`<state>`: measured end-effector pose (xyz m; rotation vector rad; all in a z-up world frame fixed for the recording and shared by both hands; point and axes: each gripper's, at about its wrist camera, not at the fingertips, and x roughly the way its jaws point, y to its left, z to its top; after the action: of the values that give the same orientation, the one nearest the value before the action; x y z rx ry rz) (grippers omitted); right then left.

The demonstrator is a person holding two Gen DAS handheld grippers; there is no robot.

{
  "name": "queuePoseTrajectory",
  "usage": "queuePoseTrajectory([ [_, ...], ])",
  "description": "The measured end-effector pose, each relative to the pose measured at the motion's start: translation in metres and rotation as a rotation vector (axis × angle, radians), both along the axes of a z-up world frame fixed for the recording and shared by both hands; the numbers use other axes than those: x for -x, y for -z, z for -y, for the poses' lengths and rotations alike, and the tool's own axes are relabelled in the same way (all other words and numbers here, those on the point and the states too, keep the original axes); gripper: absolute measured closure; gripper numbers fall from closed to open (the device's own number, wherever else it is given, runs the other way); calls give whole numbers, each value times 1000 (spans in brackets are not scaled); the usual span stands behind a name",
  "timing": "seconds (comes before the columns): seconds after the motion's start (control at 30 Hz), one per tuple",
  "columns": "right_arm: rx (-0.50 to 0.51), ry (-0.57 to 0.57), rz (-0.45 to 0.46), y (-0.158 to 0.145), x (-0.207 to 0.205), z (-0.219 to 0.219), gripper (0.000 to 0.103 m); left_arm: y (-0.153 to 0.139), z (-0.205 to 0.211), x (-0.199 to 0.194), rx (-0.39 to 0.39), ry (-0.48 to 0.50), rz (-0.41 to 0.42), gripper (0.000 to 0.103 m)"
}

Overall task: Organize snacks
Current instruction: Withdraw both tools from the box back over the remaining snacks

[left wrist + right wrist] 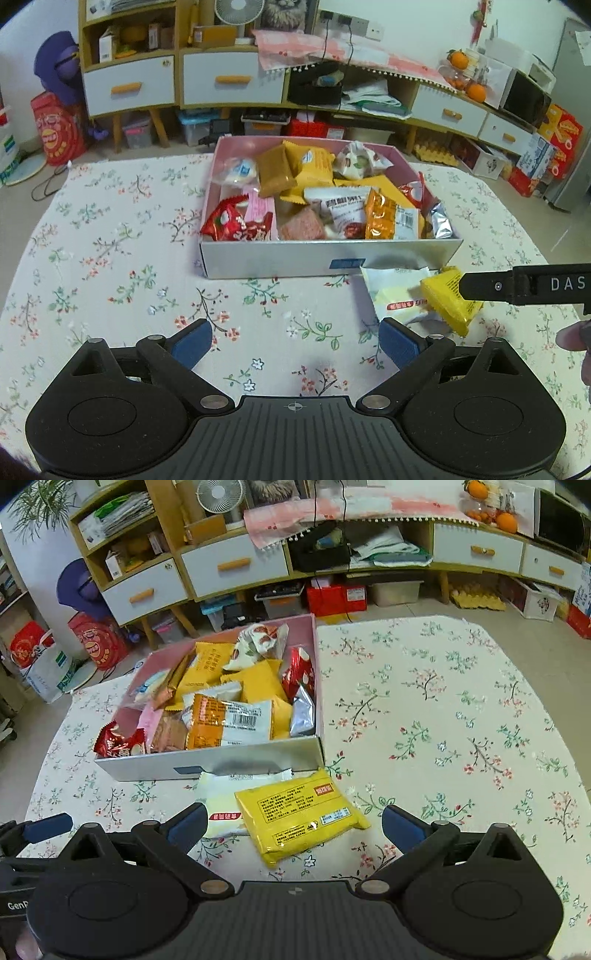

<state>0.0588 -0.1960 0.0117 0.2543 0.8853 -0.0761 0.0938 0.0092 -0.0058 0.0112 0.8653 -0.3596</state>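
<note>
An open box [280, 258] [155, 766] holding several snack packets stands on the flowered tablecloth [110, 258]. In front of its right corner lie a yellow packet [448, 301] [299, 819] and a white packet [397, 299] [221, 801], the yellow one overlapping the white. My right gripper [293, 825] is open, with the yellow packet between its blue pads, untouched. One black finger of it [517, 286] shows over the yellow packet in the left wrist view. My left gripper [295, 341] is open over bare cloth, left of both packets.
Behind the table stands a low cabinet with white drawers [129, 88] [236, 566], with boxes and bins on the floor beneath. The cloth to the right of the box [443, 709] carries nothing. A person's fingertip [574, 339] shows at the right edge.
</note>
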Motion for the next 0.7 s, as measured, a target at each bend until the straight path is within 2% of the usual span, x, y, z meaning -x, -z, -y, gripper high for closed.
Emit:
queuePoseTrajectory([
  [0.17,-22,26,-22,9,-8,0,26,13,8,2,-2,37,5,5],
  [0.3,-5,44,-31,15,-16,-2,26,20,20,2,-30,85,29,5],
  [0.47,7,87,-26,20,-29,-1,27,21,33,3,-19,148,63,5],
  [0.7,85,83,-69,36,-39,2,30,22,51,2,-29,255,127,6],
])
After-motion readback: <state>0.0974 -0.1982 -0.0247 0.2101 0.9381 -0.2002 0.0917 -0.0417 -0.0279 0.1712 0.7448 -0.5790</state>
